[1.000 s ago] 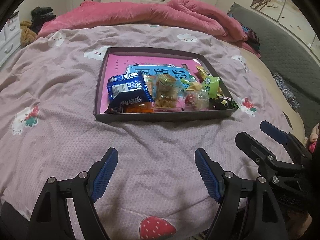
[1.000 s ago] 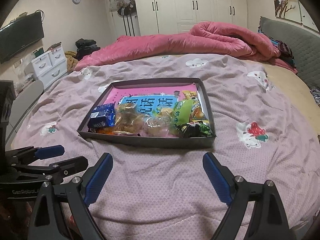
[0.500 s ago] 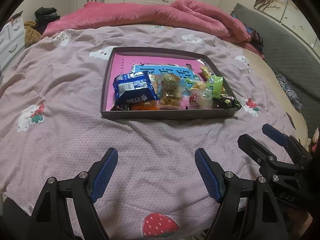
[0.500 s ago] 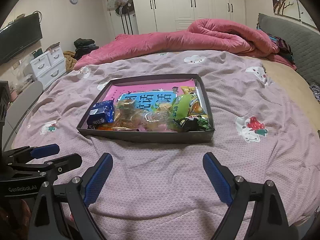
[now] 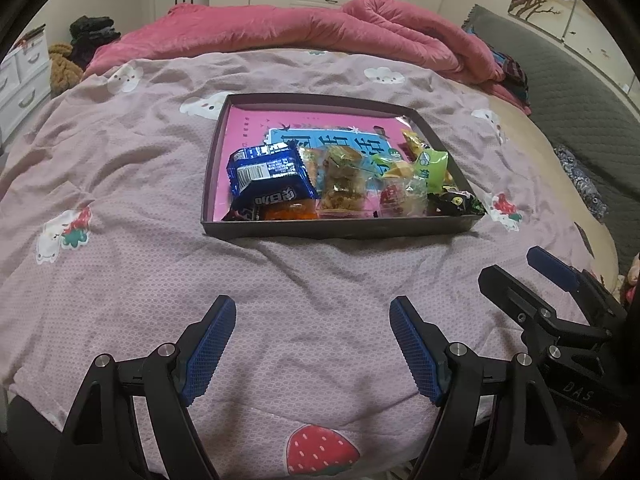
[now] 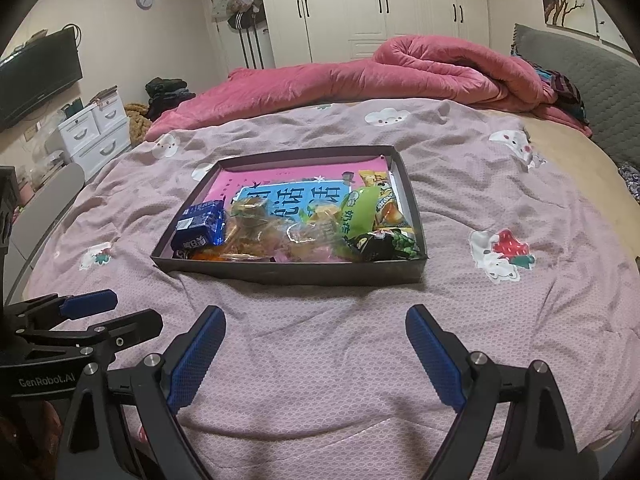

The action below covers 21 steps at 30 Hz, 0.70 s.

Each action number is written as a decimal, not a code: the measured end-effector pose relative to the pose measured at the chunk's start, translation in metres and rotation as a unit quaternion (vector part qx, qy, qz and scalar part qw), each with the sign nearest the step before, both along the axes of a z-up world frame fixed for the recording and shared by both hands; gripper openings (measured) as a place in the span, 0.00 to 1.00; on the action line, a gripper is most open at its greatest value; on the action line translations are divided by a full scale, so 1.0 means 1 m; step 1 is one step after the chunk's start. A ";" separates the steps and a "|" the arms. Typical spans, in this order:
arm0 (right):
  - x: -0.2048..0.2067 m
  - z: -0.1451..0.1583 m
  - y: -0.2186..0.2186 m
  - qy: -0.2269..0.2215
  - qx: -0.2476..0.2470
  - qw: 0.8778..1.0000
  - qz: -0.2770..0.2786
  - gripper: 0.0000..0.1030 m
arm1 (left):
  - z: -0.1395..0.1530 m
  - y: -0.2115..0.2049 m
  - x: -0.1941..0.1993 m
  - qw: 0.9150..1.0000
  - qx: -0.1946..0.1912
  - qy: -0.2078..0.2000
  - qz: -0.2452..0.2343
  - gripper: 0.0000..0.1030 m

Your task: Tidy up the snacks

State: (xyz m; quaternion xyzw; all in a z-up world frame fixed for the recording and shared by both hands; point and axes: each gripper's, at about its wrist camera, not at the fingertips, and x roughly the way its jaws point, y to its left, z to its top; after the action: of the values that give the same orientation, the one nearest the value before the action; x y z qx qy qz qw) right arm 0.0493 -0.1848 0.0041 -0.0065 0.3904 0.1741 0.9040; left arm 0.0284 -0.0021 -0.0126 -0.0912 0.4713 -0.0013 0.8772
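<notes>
A dark shallow box (image 5: 336,229) (image 6: 288,273) sits on the bed with a pink and blue book on its floor. Several snacks lie along its near side: a blue cookie pack (image 5: 269,178) (image 6: 199,229) at the left, clear-wrapped pastries (image 5: 343,184) in the middle, a green packet (image 5: 431,168) (image 6: 360,212) and a dark packet (image 5: 454,202) (image 6: 384,242) at the right. My left gripper (image 5: 312,346) is open and empty, well short of the box. My right gripper (image 6: 316,354) is open and empty too. It shows in the left wrist view (image 5: 532,276).
The bed has a mauve sheet (image 5: 120,184) with cloud and strawberry prints. A rumpled pink duvet (image 5: 288,28) lies behind the box. A grey headboard (image 6: 592,76) is at the right. White drawers (image 6: 96,132) stand at the left.
Both grippers have drawn back and tilted slightly, so the box sits a little farther off and more centred. Both stay open and empty. The snacks have not moved.
</notes>
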 end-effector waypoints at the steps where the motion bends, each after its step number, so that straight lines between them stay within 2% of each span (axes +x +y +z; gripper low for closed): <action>1: 0.000 0.000 0.000 0.001 0.000 1.000 0.000 0.89 | 0.000 0.000 0.000 1.000 0.000 0.000 0.001 0.78; 21: 0.001 0.000 -0.002 -0.002 0.000 1.000 -0.005 0.89 | 0.001 0.000 -0.001 1.000 0.004 -0.001 0.000 0.78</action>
State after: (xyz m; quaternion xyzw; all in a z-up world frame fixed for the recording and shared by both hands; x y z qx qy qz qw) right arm 0.0504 -0.1868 0.0041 -0.0049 0.3890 0.1697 0.9055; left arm 0.0278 -0.0025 -0.0115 -0.0877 0.4706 0.0004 0.8780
